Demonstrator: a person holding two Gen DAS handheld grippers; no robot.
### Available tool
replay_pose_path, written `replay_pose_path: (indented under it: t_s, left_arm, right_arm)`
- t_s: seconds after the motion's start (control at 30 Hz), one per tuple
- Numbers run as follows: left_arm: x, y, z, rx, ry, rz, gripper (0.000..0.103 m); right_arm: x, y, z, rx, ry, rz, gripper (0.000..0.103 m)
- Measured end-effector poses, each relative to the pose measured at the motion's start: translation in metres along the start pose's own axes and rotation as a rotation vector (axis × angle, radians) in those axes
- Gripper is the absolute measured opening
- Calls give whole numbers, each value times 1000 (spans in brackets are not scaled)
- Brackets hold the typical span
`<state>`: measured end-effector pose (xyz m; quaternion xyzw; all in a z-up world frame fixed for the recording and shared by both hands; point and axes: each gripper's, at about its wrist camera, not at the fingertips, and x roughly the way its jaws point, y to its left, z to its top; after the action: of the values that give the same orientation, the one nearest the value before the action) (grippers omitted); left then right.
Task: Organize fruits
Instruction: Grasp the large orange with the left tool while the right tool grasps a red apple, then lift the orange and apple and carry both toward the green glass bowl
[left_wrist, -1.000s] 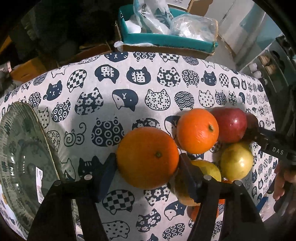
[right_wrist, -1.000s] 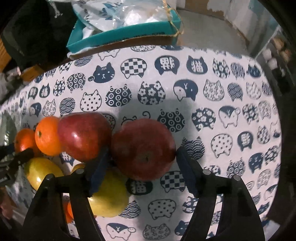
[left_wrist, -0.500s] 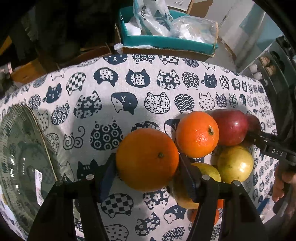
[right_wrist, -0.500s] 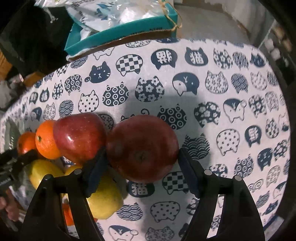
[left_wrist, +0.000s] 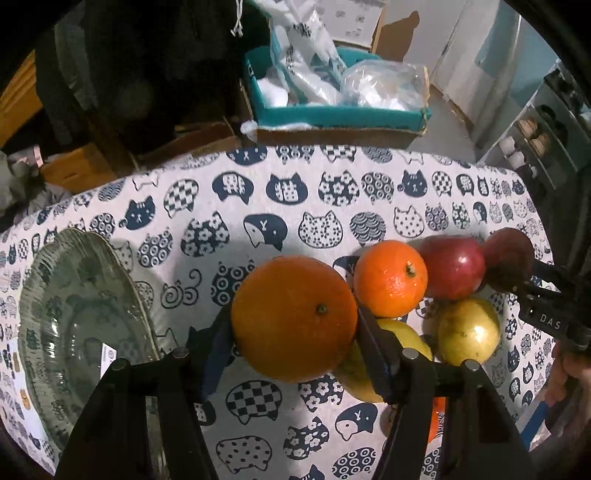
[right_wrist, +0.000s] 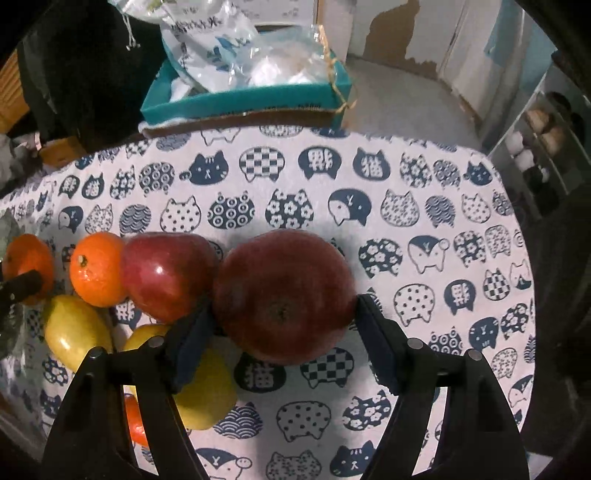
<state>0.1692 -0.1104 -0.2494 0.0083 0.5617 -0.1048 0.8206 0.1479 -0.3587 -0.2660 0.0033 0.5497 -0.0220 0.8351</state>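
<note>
Pinching: large orange (left_wrist: 293, 317) by left gripper (left_wrist: 293, 332), frame centre; red apple (right_wrist: 282, 295) by right gripper (right_wrist: 282, 325). Crowded alongside: mandarin (left_wrist: 389, 278), second apple (right_wrist: 168, 275), yellow fruits (left_wrist: 469, 330). Glass plate (left_wrist: 48, 295) lower left; bare tablecloth (right_wrist: 461, 258) rightward.

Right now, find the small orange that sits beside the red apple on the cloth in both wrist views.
Left wrist: the small orange lies right of centre, between the big orange in the left gripper and the red apple.
Right wrist: it is at the left edge, touching that apple.
Shared landmark: the teal box behind the table.
</note>
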Motion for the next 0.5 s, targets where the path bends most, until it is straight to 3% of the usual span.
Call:
replay_pose_path:
  t_s: [0.5]
  left_arm:
    - [-58,-2,-3,-4,-144,22,66]
  right_arm:
    - [-67,8,-4,-21,-162,15,76]
